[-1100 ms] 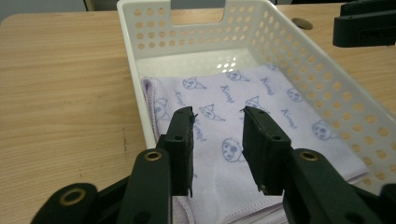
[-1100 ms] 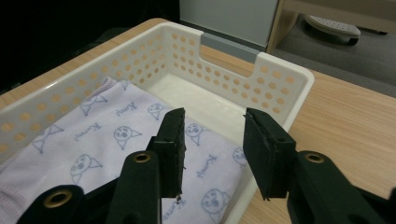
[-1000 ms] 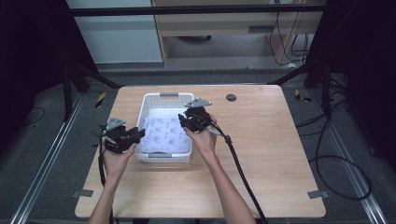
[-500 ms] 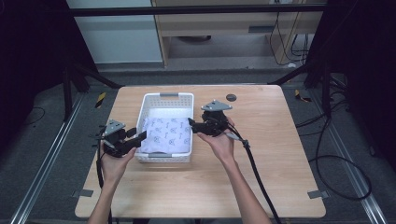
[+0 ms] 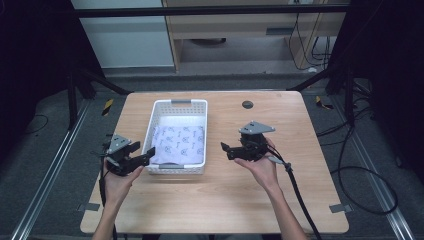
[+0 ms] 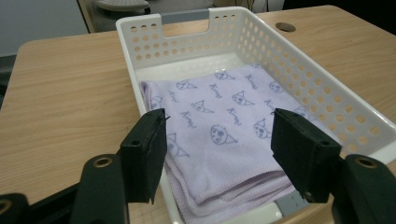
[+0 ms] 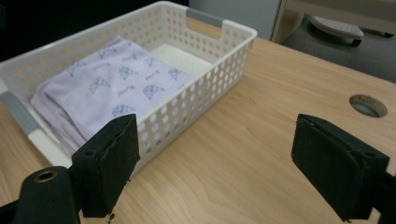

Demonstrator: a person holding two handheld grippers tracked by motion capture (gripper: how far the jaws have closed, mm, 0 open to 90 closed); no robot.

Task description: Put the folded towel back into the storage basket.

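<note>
Since a moment ago, the right gripper (image 5: pixel 226 149) has drawn back from the white perforated plastic basket (image 5: pixel 200 105) toward three o'clock, over bare wooden table (image 5: pixel 225 200), jaws wide and empty. At the basket's seven o'clock corner, the left gripper (image 5: pixel 146 154) hovers, jaws wide, empty. Inside lies the folded lilac printed cloth (image 6: pixel 224 126). Placing seems finished; next probably means withdrawing the left gripper.
</note>
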